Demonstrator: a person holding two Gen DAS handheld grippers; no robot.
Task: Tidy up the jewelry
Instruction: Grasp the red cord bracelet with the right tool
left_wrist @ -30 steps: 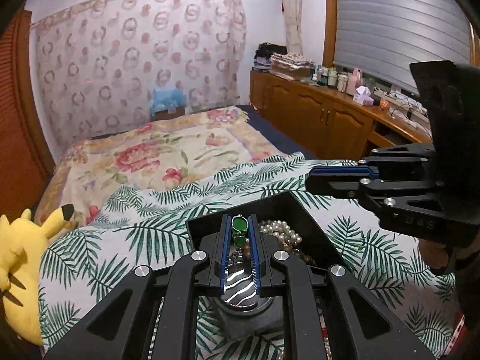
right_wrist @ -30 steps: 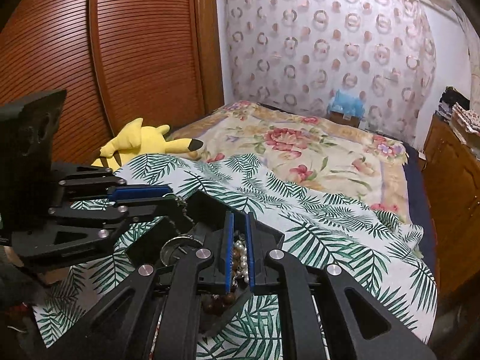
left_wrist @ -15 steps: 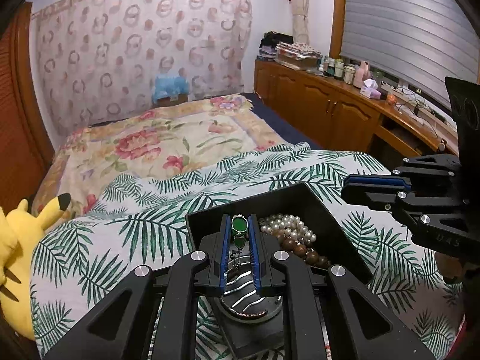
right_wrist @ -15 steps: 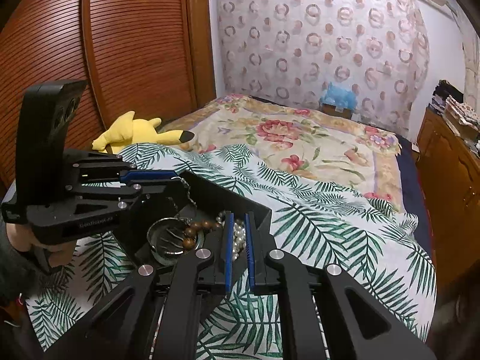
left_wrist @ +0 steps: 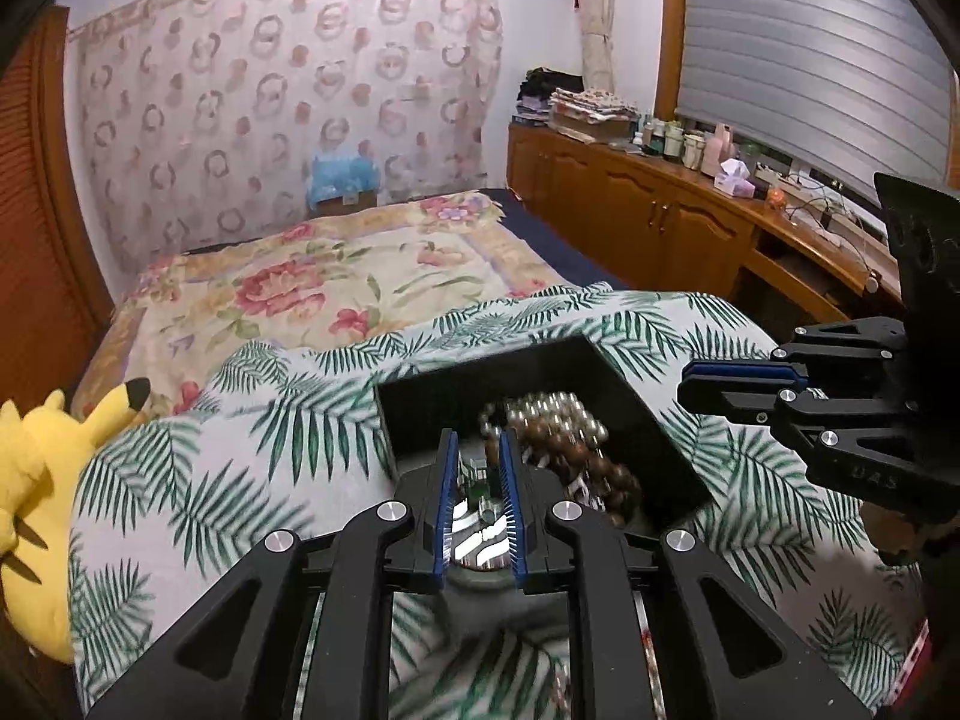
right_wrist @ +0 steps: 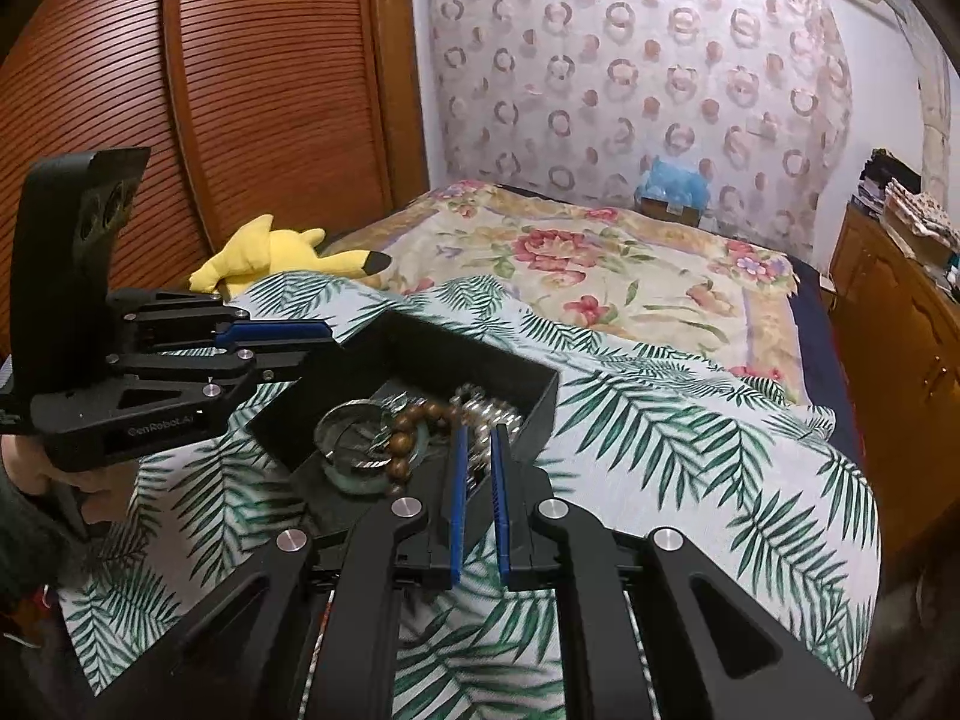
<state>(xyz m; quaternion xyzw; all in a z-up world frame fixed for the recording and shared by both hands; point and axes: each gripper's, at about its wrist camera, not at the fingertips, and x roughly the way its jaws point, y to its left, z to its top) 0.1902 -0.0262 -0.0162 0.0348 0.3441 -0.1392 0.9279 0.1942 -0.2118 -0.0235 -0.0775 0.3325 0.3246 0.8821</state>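
Note:
A black open box [left_wrist: 630,396] [right_wrist: 480,360] sits on the palm-leaf sheet. It holds a pearl string [left_wrist: 558,411] [right_wrist: 486,408], a brown bead bracelet [left_wrist: 582,462] [right_wrist: 414,426] and a silver bangle [right_wrist: 354,438] [left_wrist: 480,540]. My left gripper [left_wrist: 478,450] [right_wrist: 312,333] hangs over the box's near end, jaws slightly apart, with a small green-stone piece [left_wrist: 477,477] lying between and below them. My right gripper [right_wrist: 476,438] [left_wrist: 696,378] is beside the box, jaws nearly together and empty.
A yellow Pikachu plush [left_wrist: 42,480] [right_wrist: 270,252] lies at the bed's left edge. A floral quilt [left_wrist: 312,282] covers the far bed. A wooden dresser [left_wrist: 690,228] with bottles runs along the right wall. A slatted wooden wardrobe [right_wrist: 240,90] stands left.
My left gripper has opened a little and the green-stone piece has dropped from its tips into the box. Both grippers have drawn back and up from the box.

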